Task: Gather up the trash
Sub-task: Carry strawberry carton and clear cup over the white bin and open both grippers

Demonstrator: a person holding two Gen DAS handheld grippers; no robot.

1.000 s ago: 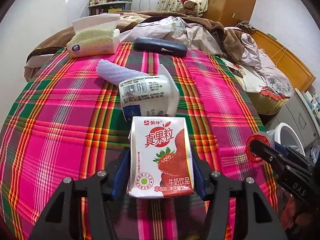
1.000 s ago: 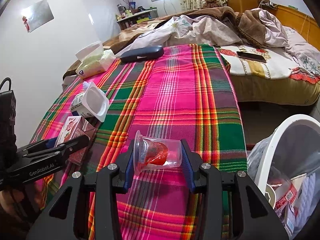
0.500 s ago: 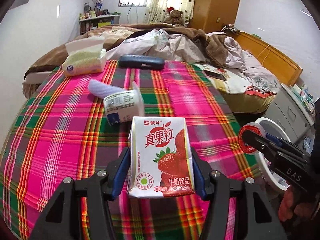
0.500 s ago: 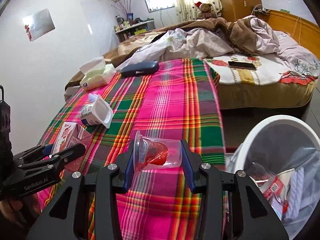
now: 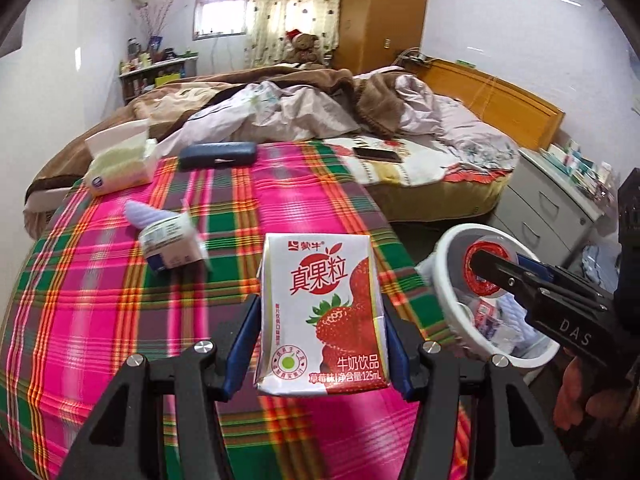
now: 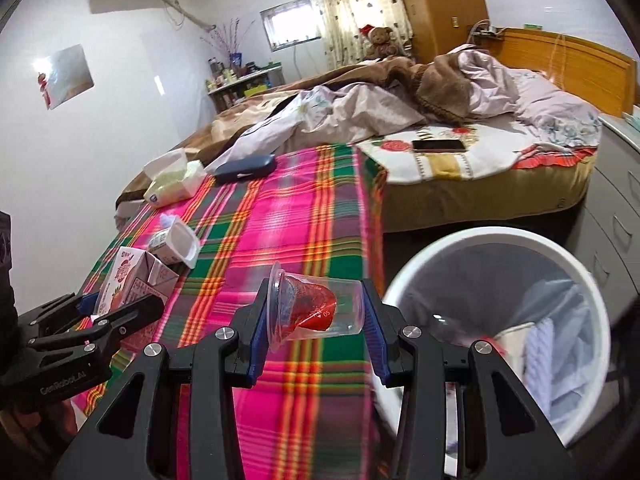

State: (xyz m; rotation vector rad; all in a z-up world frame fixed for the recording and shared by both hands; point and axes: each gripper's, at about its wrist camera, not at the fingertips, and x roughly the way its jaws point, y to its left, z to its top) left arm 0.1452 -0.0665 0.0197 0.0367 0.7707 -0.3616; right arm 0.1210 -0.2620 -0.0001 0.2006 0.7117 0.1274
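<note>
My left gripper [image 5: 320,344] is shut on a strawberry milk carton [image 5: 322,312] and holds it upright above the plaid table [image 5: 100,312]. My right gripper [image 6: 316,316] is shut on a clear plastic cup [image 6: 316,310] with a red lid inside, held sideways near the rim of the white trash bin [image 6: 500,240]. In the left wrist view the right gripper [image 5: 500,268] and its cup hang over the bin [image 5: 448,280]. A white yogurt cup [image 5: 172,240] lies on its side on the table, also in the right wrist view [image 6: 176,242].
A tissue pack [image 5: 120,164] and a dark blue case [image 5: 218,155] lie at the table's far end. A lavender wrapper [image 5: 140,216] lies by the yogurt cup. The bin holds trash. An unmade bed with a phone [image 5: 376,155] lies beyond; drawers [image 5: 552,208] stand right.
Both grippers rose and swung right with their loads. The right gripper with the cup went from over the table to the bin's rim. The bin came into fuller view.
</note>
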